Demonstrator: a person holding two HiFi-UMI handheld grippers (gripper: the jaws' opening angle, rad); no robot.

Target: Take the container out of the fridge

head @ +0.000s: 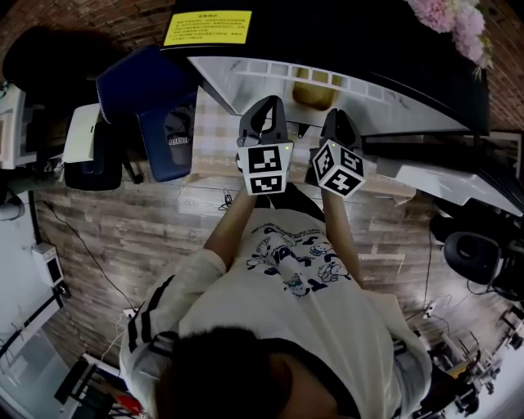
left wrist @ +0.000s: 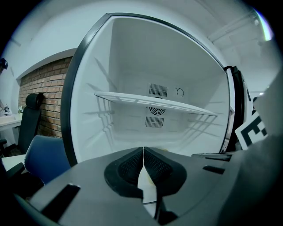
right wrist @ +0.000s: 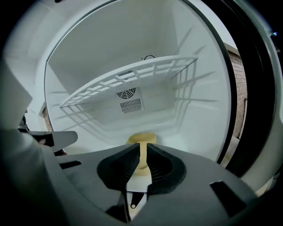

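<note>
The fridge (head: pixel 385 98) stands open in front of me. A pale yellow container (head: pixel 315 94) sits on its floor, under the white wire shelf (right wrist: pixel 132 77). In the right gripper view the container (right wrist: pixel 142 140) shows just beyond the jaws, apart from them. My right gripper (right wrist: pixel 142 148) is shut to a thin slit with nothing in it. My left gripper (left wrist: pixel 143 150) is shut and empty, its tips touching, and it points into the fridge under the shelf (left wrist: pixel 154 102). In the head view both grippers, left (head: pixel 264 123) and right (head: pixel 338 131), are held side by side at the fridge opening.
A blue chair (head: pixel 151 106) stands left of the fridge, seen also as the chair (left wrist: pixel 44 154) in the left gripper view. The open fridge door (head: pixel 442 176) is on the right. Pink flowers (head: pixel 458 20) lie on top. A brick wall (left wrist: pixel 44 88) runs behind at the left.
</note>
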